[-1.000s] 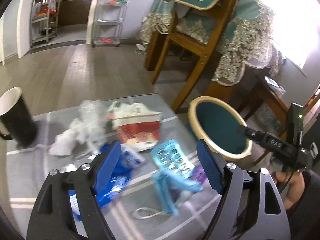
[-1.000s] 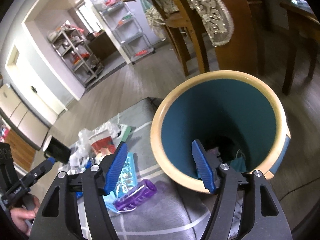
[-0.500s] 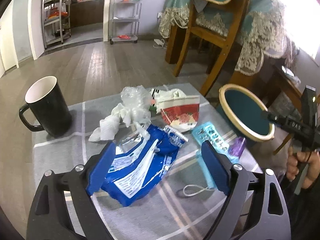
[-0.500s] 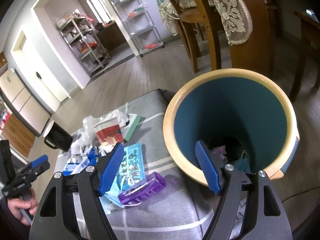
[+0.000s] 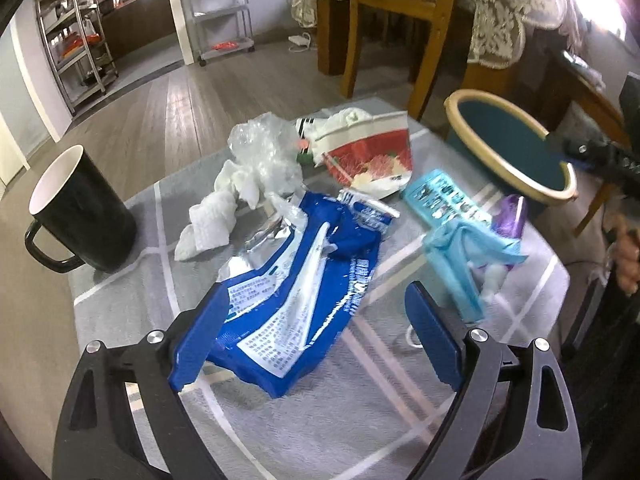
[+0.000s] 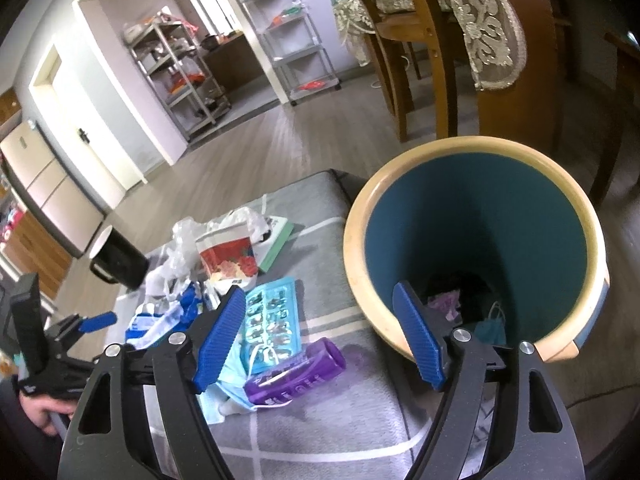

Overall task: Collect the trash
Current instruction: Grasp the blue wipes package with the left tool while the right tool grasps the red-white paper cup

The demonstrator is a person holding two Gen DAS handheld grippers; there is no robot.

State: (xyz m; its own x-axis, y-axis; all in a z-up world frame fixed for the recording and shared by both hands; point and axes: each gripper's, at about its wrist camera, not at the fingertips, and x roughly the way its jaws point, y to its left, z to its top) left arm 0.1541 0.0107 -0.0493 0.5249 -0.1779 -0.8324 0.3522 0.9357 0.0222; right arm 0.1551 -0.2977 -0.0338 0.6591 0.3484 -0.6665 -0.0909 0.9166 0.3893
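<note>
Trash lies on a grey checked table (image 5: 320,432). My left gripper (image 5: 316,332) hangs open just above a blue snack bag (image 5: 304,280), one finger on either side of its near end, pads apart from it. Beyond it lie a white tissue (image 5: 216,216), clear plastic wrap (image 5: 264,148) and a crushed red-and-white paper cup (image 5: 368,160). A light blue blister pack (image 6: 272,316), a blue face mask (image 6: 228,376) and a purple bottle (image 6: 296,372) lie under my right gripper (image 6: 320,320). It is open and empty, beside the teal bin (image 6: 356,232), which holds some trash.
A black mug (image 5: 88,216) stands at the table's left end. A green-edged card (image 6: 276,240) lies behind the cup. Wooden chairs and a lace-covered table stand behind the bin. The person's hand (image 6: 40,412) grips the left tool's handle.
My left gripper has dropped and tipped towards the blue bag, which now sits between wider jaws. The right gripper's jaws have widened a little and its view has shifted slightly.
</note>
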